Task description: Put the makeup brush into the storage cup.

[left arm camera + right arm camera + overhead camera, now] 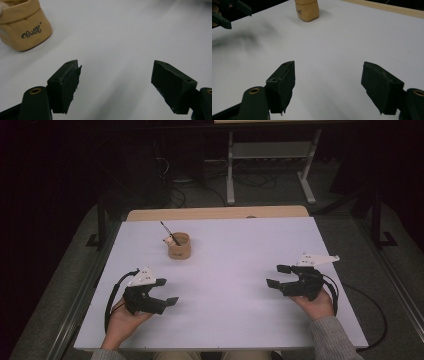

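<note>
A small tan pouch [179,246] is standing upright on the white table [235,255], toward its far left part, well away from both grippers. Its top edge is rolled down, and a thin dark stick [166,230] is leaning out of it toward the left, beside something pale [173,240] resting at the rim — too small to tell what it is. In the left gripper view the pouch [23,25] is sitting at the upper left, with dark lettering printed across its front; in the right gripper view it [307,10] is showing at the top edge, far off across the bare surface.

The left gripper [167,291] is hovering near the front left of the table, held in the person's left hand [122,317], its jaws pointing toward the middle of the table. Those jaws are standing wide apart with nothing between them — just white table beneath. A black cable [111,300] is looping from its back.

The right gripper [277,276] is sitting opposite, near the front right, held in the right hand [315,304], a grey sleeve [332,340] coming in below it. Its jaws are also spread wide and gripping nothing, pointing left toward the centre. A light wooden strip [215,213] is running along the table's far edge.
</note>
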Available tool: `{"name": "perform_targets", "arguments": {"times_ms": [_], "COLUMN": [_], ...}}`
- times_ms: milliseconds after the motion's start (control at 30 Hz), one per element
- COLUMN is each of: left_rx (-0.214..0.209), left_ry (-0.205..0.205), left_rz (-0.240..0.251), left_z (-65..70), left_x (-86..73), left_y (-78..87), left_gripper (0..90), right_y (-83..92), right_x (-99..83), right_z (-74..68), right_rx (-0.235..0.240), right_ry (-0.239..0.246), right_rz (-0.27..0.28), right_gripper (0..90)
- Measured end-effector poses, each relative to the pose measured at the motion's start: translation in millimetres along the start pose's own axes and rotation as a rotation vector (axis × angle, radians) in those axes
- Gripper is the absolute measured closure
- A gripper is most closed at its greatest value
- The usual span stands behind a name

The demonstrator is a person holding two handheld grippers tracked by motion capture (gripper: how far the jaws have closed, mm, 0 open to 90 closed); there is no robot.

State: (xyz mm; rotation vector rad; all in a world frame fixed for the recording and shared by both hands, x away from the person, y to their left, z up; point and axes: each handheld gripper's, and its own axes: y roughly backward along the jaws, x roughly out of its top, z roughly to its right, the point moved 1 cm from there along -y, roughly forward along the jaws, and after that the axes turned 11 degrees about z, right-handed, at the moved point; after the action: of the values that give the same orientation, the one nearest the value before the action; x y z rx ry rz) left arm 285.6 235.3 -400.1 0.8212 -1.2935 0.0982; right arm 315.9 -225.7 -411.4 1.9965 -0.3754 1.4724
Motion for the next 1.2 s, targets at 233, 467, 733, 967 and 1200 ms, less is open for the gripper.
{"name": "perform_targets", "arguments": {"times_ms": [233, 467, 733, 967, 1200], "left_rx": [0.002, 0.008, 0.014, 0.013, 0.018], "left_ry": [0.006, 0.001, -0.001, 0.002, 0.003], "left_rz": [-0.002, 0.0, 0.002, 0.003, 0.007], "left_z": [2.4, 5.8, 5.5, 5.8, 5.9], "left_x": [-2.9, -4.2, -6.7, -8.9, -11.1], "left_y": [2.0, 3.9, 6.4, 6.3, 7.5], "left_gripper": [21.7, 21.4, 21.4, 21.4, 21.3], "right_y": [6.6, 15.9, 21.8, 24.3, 25.8], "right_x": [-8.0, -13.6, -22.2, -28.4, -32.1], "right_z": [-0.5, -3.1, -5.2, -5.4, -6.9], "right_rx": [-0.007, -0.018, -0.021, -0.023, -0.023], "right_ry": [-0.012, -0.014, -0.025, -0.037, -0.042], "right_rz": [-0.004, 0.006, 0.008, 0.001, 0.004], "right_gripper": [25.8, 26.0, 25.8, 25.3, 25.2]}}
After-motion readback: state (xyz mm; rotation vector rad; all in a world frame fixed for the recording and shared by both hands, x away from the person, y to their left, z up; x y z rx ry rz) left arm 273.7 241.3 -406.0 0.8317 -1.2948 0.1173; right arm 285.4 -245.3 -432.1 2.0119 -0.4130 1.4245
